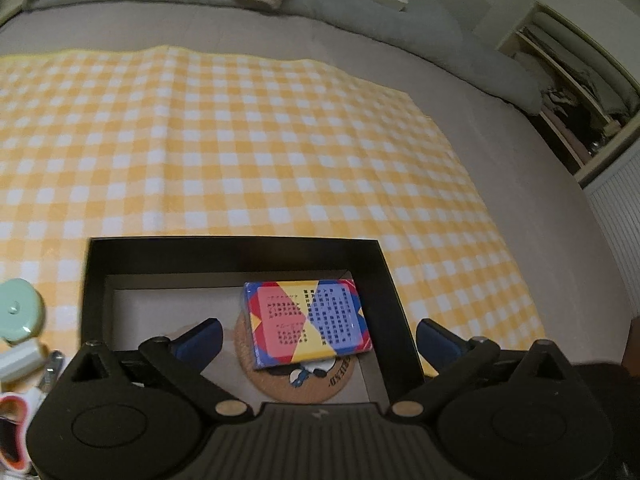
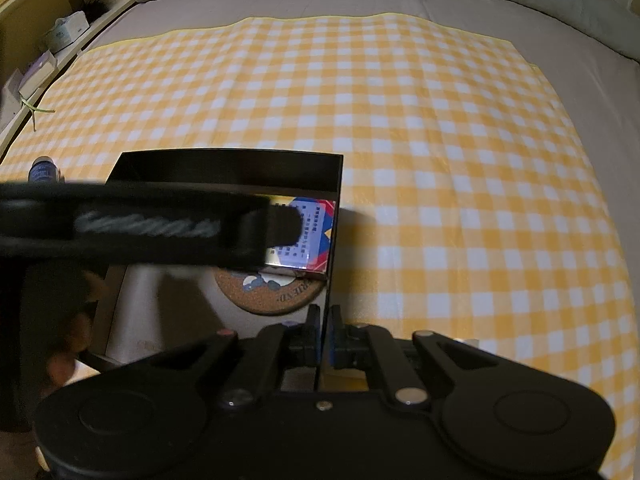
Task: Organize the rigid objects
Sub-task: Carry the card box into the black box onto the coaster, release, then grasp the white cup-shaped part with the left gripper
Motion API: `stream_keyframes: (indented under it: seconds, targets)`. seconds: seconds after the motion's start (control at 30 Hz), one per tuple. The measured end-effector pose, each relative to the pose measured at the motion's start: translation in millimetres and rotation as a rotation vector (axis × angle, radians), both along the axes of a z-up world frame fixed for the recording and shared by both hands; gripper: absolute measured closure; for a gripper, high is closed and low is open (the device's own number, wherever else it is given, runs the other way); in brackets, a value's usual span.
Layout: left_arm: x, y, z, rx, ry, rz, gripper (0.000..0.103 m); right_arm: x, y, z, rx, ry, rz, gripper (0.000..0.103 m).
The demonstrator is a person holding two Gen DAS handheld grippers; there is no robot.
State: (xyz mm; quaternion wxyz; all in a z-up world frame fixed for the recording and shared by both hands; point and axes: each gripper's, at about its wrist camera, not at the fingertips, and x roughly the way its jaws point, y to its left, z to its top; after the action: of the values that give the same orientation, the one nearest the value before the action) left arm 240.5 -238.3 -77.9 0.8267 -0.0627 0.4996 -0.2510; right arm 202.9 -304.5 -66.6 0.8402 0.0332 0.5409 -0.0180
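Observation:
A black open box [image 1: 390,276] lies on the yellow checked cloth. Inside it a colourful card pack [image 1: 308,322] rests on a round cork coaster [image 1: 304,384]. My left gripper [image 1: 318,338] is open and empty, its blue fingers spread wide just above the box, on either side of the pack. My right gripper [image 2: 326,338] is shut on the box's right wall [image 2: 334,240]. The pack [image 2: 308,240] and coaster [image 2: 272,290] show in the right wrist view, partly hidden by the left gripper's blurred finger [image 2: 132,228].
Loose items lie left of the box: a mint green object [image 1: 18,312], a white cylinder [image 1: 20,358], a red and white thing [image 1: 12,428]. A small blue bottle [image 2: 42,170] stands on the cloth. Pillows and shelves [image 1: 576,92] border the bed.

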Motion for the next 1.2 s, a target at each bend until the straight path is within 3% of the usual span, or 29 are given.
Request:
stream_keyframes:
  seconds: [0.87,1.2]
  targets:
    - [-75.1,120.4,59.2,0.059,-0.162,-0.05,0.0,4.9,-4.6,0.7,-0.009,0.001,-0.009,0.099]
    - [-87.3,164.4,55.2,0.219,-0.255,-0.052,0.0,6.4,-5.8,0.1,-0.007,0.001,-0.009,0.099]
